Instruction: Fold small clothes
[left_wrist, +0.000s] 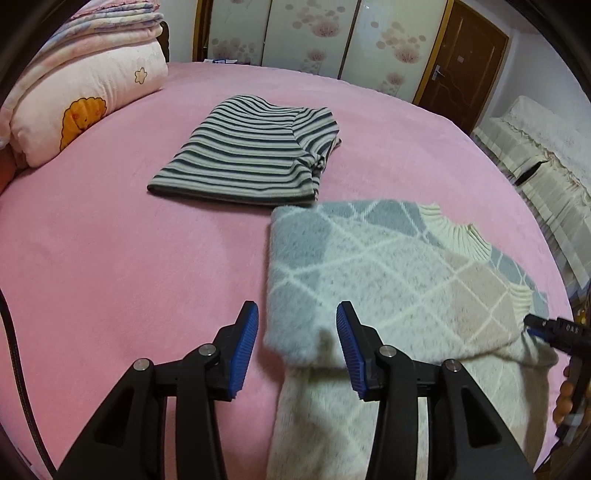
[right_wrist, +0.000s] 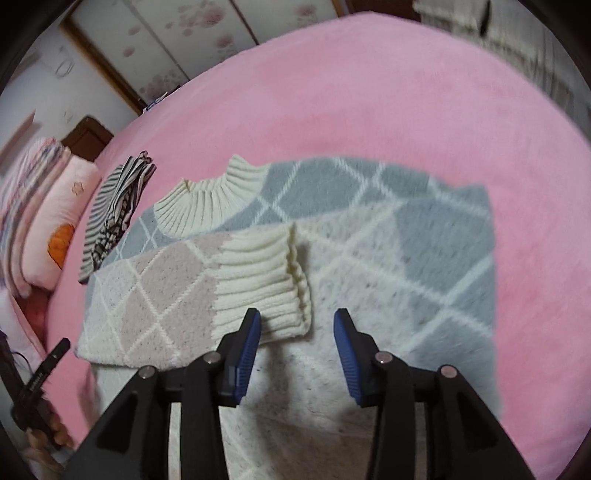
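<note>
While both jaws are standing apart and empty — left hand-held gripper (left_wrist: 297, 345), right hand-held gripper (right_wrist: 297, 341) — the diamond-pattern sweater (left_wrist: 388, 266) is lying half-folded on the pink bed (left_wrist: 110, 240), its sleeve (right_wrist: 207, 280) risking sliding loose.

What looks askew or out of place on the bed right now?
Nothing stands out. The striped top lies folded on the pink bed, and the diamond-pattern sweater is mid-fold, one sleeve laid across it.
</note>
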